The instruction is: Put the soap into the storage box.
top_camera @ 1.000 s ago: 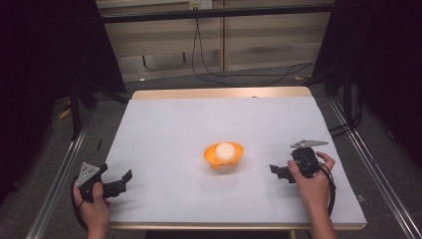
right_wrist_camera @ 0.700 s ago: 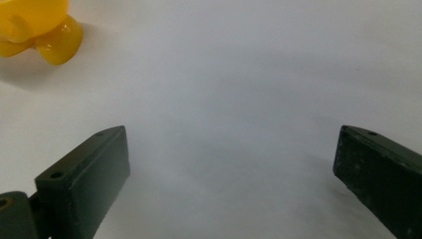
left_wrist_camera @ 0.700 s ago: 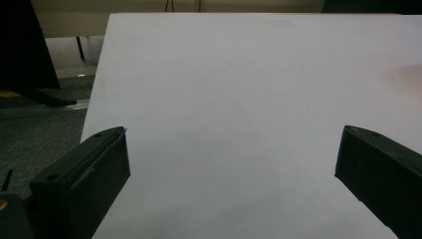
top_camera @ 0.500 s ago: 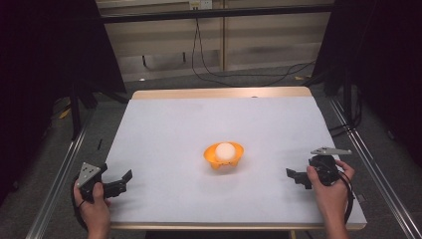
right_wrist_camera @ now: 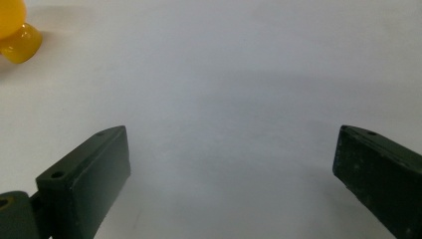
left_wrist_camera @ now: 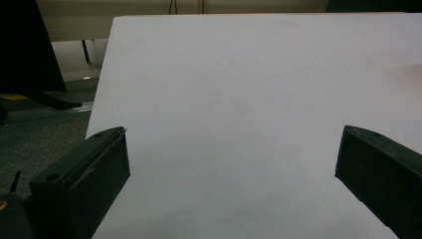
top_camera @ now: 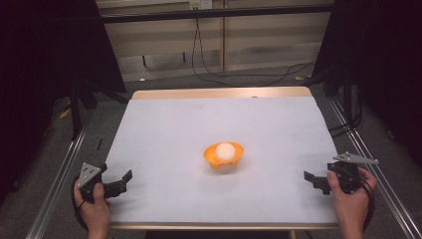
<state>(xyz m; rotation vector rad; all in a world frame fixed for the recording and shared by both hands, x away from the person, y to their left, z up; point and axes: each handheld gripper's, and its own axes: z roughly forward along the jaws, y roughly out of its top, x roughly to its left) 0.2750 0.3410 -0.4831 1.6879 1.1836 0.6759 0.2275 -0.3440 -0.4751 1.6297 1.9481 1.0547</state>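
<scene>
At the near edge of the white table point(top_camera: 174, 124), I held both tools at rest, one at each front corner. My left gripper point(top_camera: 117, 183) sat by the near left corner, its jaws spread wide and empty, and through the left gripper view point(left_wrist_camera: 231, 164) I saw nothing but bare white surface between them. My right gripper point(top_camera: 313, 180) sat by the near right edge, likewise parted with nothing between the jaws, as the right gripper view point(right_wrist_camera: 231, 164) confirmed.

Farther in, near the middle of the table, stood the orange bowl point(top_camera: 224, 163) with a white ball point(top_camera: 225, 151) resting inside it. The bowl lay forward and inward of both tools, well apart from each. It showed at the upper left corner of the right gripper view point(right_wrist_camera: 15, 35), so from that hand it lay ahead and to the left.

I judged the right gripper slightly the nearer of the two, though the margin looked small. The bowl is round, so I saw no long axis to line up with; either hand would have had to travel inward and away from me to reach it.
</scene>
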